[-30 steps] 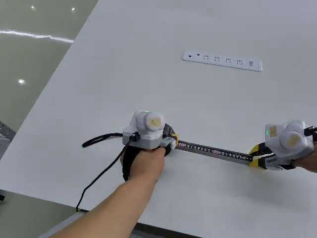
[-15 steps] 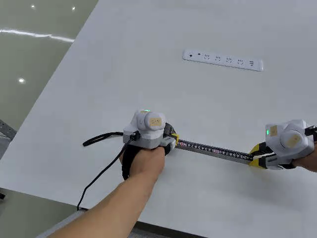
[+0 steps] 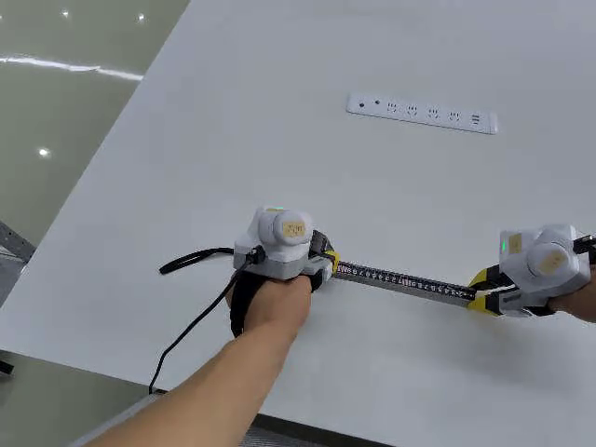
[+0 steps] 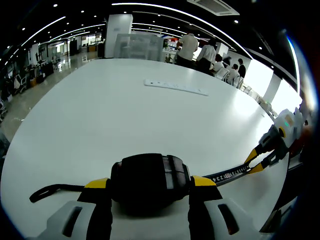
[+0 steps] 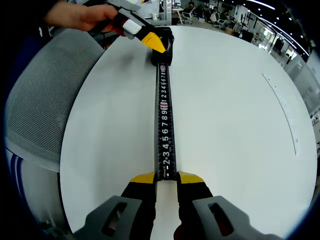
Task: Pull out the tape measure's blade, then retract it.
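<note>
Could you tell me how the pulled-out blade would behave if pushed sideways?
The blade looks thin, so it would probably flex or buckle. Stretched between the left hand-held gripper and right hand-held gripper it lies straight; released, it likely springs back.

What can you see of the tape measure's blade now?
The blade is a narrow dark strip with white numerals and one red mark, looking like metal. It is pulled out straight from the black case, which the left gripper clamps. Its free end sits between the yellow tips of the right gripper, shut on it. It runs low along the white table; contact is unclear.
</note>
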`<action>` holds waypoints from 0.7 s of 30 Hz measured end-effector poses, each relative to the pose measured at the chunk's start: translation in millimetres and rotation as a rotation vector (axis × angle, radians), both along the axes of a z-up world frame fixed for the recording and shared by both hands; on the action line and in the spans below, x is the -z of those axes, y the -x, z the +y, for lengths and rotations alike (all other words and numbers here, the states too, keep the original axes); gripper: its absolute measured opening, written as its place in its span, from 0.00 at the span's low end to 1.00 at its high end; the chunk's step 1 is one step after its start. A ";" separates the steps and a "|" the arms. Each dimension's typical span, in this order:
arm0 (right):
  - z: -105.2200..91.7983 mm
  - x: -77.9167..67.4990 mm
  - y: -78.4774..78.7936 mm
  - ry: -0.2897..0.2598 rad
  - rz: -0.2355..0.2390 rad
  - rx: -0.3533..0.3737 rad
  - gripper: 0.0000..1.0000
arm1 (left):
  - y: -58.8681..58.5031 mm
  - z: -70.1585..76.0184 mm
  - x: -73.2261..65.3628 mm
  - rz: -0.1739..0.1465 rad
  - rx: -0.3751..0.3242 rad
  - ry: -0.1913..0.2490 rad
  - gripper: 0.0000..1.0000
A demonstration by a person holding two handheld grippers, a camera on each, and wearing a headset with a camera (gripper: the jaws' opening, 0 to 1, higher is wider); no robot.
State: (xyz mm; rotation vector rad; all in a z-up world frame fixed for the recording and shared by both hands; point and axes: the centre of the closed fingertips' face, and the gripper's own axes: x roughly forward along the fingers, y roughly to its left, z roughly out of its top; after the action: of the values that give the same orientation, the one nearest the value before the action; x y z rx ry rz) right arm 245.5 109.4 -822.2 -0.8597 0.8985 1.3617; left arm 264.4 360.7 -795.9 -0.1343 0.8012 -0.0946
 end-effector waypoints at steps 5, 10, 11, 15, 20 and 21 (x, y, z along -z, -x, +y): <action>3.1 -0.5 -0.7 -0.008 -0.003 0.003 0.12 | 0.5 0.5 -0.6 -0.009 0.000 0.010 0.57; 5.1 -0.5 -1.6 -0.013 -0.003 0.004 0.12 | 0.7 0.6 -1.0 -0.015 0.005 0.016 0.57; 5.5 -0.3 -1.9 -0.013 -0.003 0.003 0.12 | 1.1 0.2 -1.1 -0.015 0.005 0.016 0.57; 6.9 0.2 -2.6 -0.015 -0.003 0.003 0.12 | 0.8 0.6 -1.2 -0.016 0.008 0.020 0.57; 10.9 -0.8 -2.5 -0.019 -0.004 0.000 0.12 | 0.5 0.1 -1.3 -0.016 0.010 0.021 0.57; 12.1 -1.0 -2.3 -0.019 -0.004 -0.002 0.12 | 0.8 0.0 -1.2 -0.015 0.009 0.021 0.57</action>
State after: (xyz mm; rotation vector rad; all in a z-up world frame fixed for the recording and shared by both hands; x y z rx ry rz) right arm 247.7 121.5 -821.2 -0.8491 0.8805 1.3675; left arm 263.6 360.7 -794.6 -0.1500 0.7861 -0.1124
